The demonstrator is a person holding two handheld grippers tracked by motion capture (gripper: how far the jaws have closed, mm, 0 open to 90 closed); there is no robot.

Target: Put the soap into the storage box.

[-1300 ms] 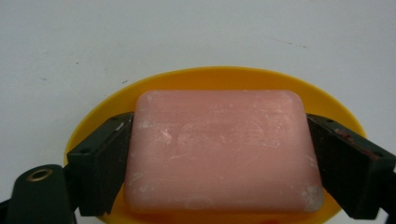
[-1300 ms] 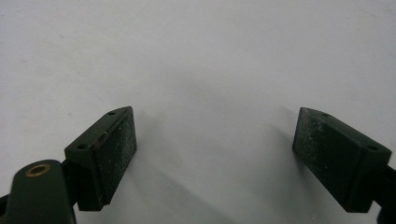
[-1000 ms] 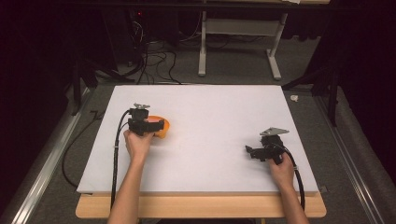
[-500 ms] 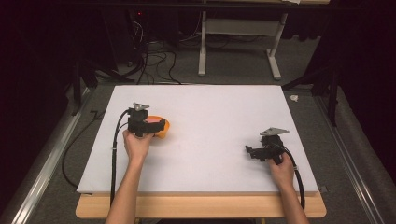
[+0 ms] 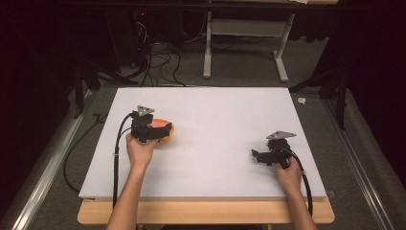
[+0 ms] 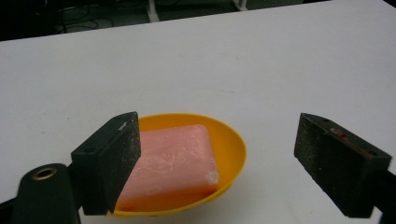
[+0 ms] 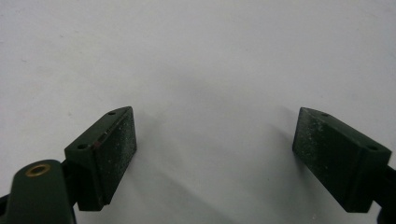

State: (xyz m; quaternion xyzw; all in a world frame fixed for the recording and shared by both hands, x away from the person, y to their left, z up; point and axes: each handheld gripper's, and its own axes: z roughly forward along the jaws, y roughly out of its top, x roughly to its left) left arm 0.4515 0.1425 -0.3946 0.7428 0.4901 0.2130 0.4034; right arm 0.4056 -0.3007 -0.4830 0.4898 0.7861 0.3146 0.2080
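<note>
White desk carried a yellow dish of pink soap; left claw hung open above it, right claw open over bare desk; next, probably lowering to grip the soap.

One orange dish, one pink soap bar, two tools: left tool, right tool.

A broad white rectangular tabletop fills the middle of the frame, resting on a pale wooden board that shows along its lower edge. Beyond it, at upper centre, stands a white metal desk frame, with tangled black cables on the grey carpet floor to its left.
</note>
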